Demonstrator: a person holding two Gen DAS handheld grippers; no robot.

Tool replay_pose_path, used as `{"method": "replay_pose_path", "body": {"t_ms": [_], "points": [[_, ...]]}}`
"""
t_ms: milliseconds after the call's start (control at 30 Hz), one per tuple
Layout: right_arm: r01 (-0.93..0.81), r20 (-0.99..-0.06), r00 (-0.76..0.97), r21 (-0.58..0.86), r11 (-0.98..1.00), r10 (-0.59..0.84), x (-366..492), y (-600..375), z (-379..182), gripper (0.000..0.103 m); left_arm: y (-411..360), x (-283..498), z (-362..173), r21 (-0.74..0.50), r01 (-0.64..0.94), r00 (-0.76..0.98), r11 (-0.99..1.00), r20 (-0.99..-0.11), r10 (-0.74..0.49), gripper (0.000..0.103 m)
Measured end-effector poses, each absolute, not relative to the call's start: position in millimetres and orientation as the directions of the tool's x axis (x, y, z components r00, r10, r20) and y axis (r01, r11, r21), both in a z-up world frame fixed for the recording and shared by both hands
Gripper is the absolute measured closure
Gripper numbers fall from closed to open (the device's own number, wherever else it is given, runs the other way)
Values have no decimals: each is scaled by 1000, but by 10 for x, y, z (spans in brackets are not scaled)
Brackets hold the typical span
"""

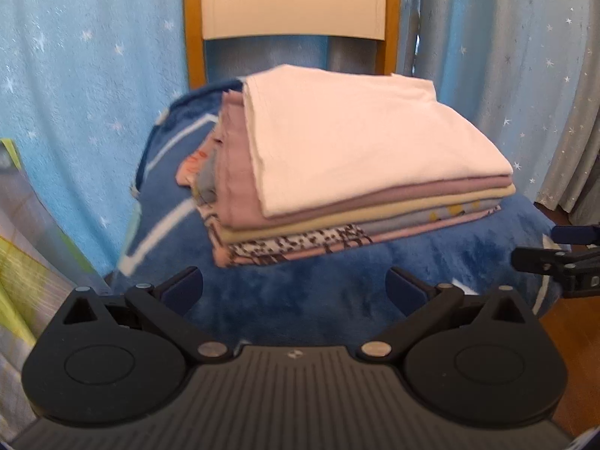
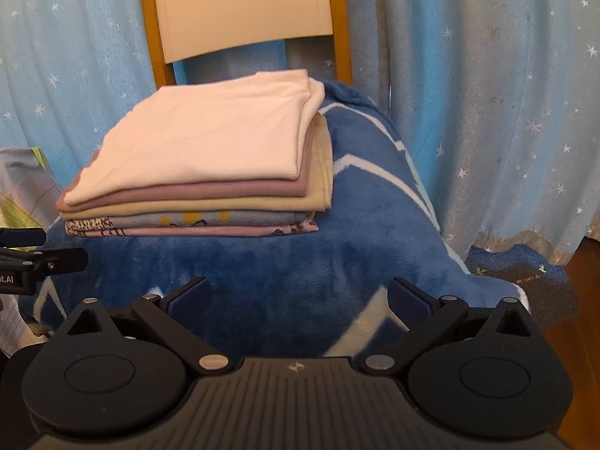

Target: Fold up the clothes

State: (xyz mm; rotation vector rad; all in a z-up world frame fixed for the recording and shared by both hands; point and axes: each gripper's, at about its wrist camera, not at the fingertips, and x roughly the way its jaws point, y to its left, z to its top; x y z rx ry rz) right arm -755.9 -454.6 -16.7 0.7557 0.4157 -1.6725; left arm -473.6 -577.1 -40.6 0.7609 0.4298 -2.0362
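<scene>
A stack of several folded clothes [image 1: 337, 172] [image 2: 210, 165] rests on a blue plush blanket [image 1: 285, 300] [image 2: 300, 262] draped over a chair seat. A white garment [image 1: 360, 138] [image 2: 210, 138] lies on top, with mauve, pale yellow and patterned pieces below it. My left gripper [image 1: 294, 285] hangs open in front of the stack, nothing between its fingers. My right gripper [image 2: 298, 296] is open too, a little before the stack and to its right. Each gripper shows at the edge of the other's view: the right one [image 1: 558, 258], the left one [image 2: 33, 258].
The chair's cream backrest with orange wooden frame [image 1: 292, 0] [image 2: 243, 7] rises behind the stack. Blue star-patterned curtains [image 1: 75, 112] [image 2: 487, 112] hang all around. Wooden floor [image 2: 585, 300] shows at the right. Green and white items [image 1: 18, 281] lie at the left.
</scene>
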Motion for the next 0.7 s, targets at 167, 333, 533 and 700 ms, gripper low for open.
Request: {"method": "replay_pose_path", "body": {"t_ms": [167,333,533,700], "points": [[960,-684,-109,116,-255,-721,-7557,-4606,-260,0,-5778,-4845,-513,-16,839,-415,-544,-664,-622,1],[961,-679,-124,100,-258,-724,-7532,-4611,-293,0,-5770,-4904,-597,-4,845,-402,-535,-665,-629,1],[961,-672,-137,88,-262,-728,-7507,-4607,-308,0,-5793,-4914,-613,-8,848,-398,-530,-669,-628,1],[959,-674,-144,86,-271,-725,-7498,-4628,-308,0,-5792,-4927,-626,3,849,-392,-529,-669,-631,1]]}}
